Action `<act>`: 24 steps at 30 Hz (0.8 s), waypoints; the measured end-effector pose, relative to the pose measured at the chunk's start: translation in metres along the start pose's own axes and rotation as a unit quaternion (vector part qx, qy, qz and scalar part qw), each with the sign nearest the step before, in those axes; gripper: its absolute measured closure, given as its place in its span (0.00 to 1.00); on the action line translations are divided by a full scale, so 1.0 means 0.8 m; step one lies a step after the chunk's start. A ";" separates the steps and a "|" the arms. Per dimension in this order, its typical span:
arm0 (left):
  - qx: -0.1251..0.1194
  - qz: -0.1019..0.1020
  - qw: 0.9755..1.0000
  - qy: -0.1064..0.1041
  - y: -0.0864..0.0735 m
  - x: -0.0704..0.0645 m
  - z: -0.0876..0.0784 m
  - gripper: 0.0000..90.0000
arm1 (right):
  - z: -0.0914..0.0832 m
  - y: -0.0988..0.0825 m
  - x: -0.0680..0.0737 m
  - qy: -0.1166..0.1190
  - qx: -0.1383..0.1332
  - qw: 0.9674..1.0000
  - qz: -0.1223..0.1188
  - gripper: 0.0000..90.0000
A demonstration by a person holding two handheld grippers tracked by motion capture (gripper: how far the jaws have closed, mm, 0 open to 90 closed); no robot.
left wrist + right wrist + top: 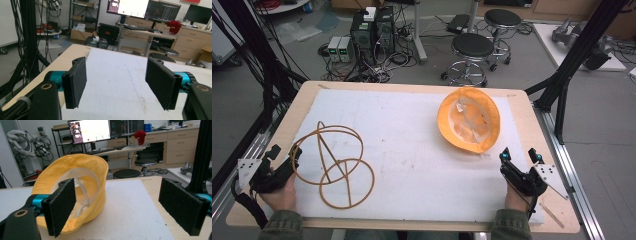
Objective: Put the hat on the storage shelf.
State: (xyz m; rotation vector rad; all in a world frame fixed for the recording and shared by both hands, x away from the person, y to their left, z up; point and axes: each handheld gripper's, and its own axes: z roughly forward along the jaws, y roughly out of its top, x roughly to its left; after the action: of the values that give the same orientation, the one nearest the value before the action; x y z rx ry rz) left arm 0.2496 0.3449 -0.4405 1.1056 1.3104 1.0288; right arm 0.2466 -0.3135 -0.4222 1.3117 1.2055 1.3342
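A yellow hat (469, 119) lies upside down on the white mat at the right, its pale lining facing up. In the right gripper view the hat (75, 185) sits just ahead of the left jaw. A tan wire stand (334, 162) made of rings and a crossed frame stands on the mat at the left. My left gripper (283, 156) rests open beside the stand's left side, nothing between its jaws (117, 82). My right gripper (519, 156) is open near the table's front right, just below the hat and apart from it, with an empty gap (117, 205).
The white mat (412, 150) covers most of the wooden table (522, 100). Black frame posts (572, 60) rise at the right and cable bundles (257, 55) hang at the left. Stools (472, 55) and computer boxes stand on the floor beyond the far edge.
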 end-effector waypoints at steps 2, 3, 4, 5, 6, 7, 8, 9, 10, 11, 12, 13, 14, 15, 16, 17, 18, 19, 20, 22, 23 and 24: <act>0.001 0.000 1.000 -0.002 0.000 -0.001 0.001 0.37 | 0.000 0.000 -0.001 0.000 0.000 1.000 0.002 0.15; 0.001 0.000 1.000 -0.002 0.000 -0.001 0.001 0.37 | 0.000 0.000 -0.001 -0.001 0.000 1.000 0.002 0.15; 0.002 0.002 1.000 -0.003 0.000 -0.002 0.001 0.37 | 0.000 0.000 -0.001 -0.001 0.000 1.000 0.002 0.15; 0.001 0.003 1.000 -0.005 0.000 -0.003 0.001 0.37 | -0.001 0.000 -0.001 -0.001 0.000 1.000 0.004 0.15; -0.001 0.004 1.000 -0.007 0.000 -0.004 0.000 0.37 | -0.002 0.000 -0.001 0.000 0.000 1.000 0.004 0.15; -0.001 0.004 1.000 -0.007 0.000 -0.004 0.000 0.37 | -0.002 0.000 -0.001 0.000 -0.004 1.000 0.005 0.15; -0.001 0.004 1.000 -0.006 0.000 -0.004 0.000 0.37 | -0.002 0.000 -0.001 0.001 -0.004 1.000 0.006 0.15; -0.001 0.003 1.000 -0.007 0.000 -0.004 -0.001 0.37 | -0.002 0.000 -0.001 0.004 -0.004 1.000 0.011 0.15; -0.002 0.003 1.000 -0.006 0.000 -0.004 -0.001 0.37 | -0.002 0.000 -0.001 0.004 -0.004 1.000 0.011 0.15; -0.001 0.003 1.000 -0.005 0.000 -0.003 -0.001 0.37 | -0.003 0.000 -0.002 0.005 -0.004 1.000 0.012 0.15; -0.001 0.002 1.000 -0.004 0.000 -0.002 -0.001 0.37 | -0.002 0.000 -0.002 0.005 -0.005 1.000 0.010 0.15; -0.001 0.002 1.000 -0.004 0.000 -0.002 -0.001 0.37 | -0.002 0.000 -0.002 0.005 -0.005 1.000 0.011 0.15; -0.001 0.002 1.000 -0.003 0.000 -0.002 0.000 0.37 | -0.002 0.000 -0.002 0.005 -0.004 1.000 0.010 0.15; -0.001 0.002 1.000 -0.001 0.000 -0.002 0.000 0.37 | -0.001 0.000 -0.002 0.006 -0.004 1.000 0.008 0.14; 0.000 0.003 1.000 0.001 0.000 -0.002 0.000 0.37 | -0.001 0.000 -0.002 0.007 -0.001 1.000 0.011 0.14; -0.001 0.003 1.000 0.002 0.000 -0.002 0.000 0.37 | 0.000 0.000 -0.001 0.006 0.001 1.000 0.016 0.12; -0.001 0.003 1.000 0.003 0.000 -0.002 0.000 0.37 | 0.001 0.000 -0.001 0.008 0.000 1.000 0.018 0.12; -0.001 0.003 1.000 0.003 0.000 -0.002 0.000 0.37 | 0.002 0.002 -0.002 0.013 0.000 0.999 0.029 0.12; -0.002 0.002 1.000 0.002 0.000 -0.002 0.000 0.37 | 0.002 0.003 -0.002 0.017 -0.001 0.999 0.034 0.12; -0.001 0.002 1.000 0.000 0.000 -0.003 0.000 0.37 | 0.005 0.007 -0.002 0.017 0.001 0.999 0.038 0.12; 0.000 0.002 1.000 -0.002 0.000 -0.003 0.000 0.37 | 0.007 0.009 -0.002 0.016 -0.001 0.999 0.034 0.12; 0.000 0.002 1.000 -0.002 0.000 -0.003 0.000 0.37 | 0.008 0.011 -0.002 0.015 -0.001 0.999 0.033 0.12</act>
State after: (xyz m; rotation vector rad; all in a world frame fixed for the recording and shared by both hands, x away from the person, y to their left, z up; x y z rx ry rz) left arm 0.2495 0.3424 -0.4402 1.1100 1.3052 1.0304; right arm 0.2535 -0.3157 -0.4138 1.3440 1.1901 1.4067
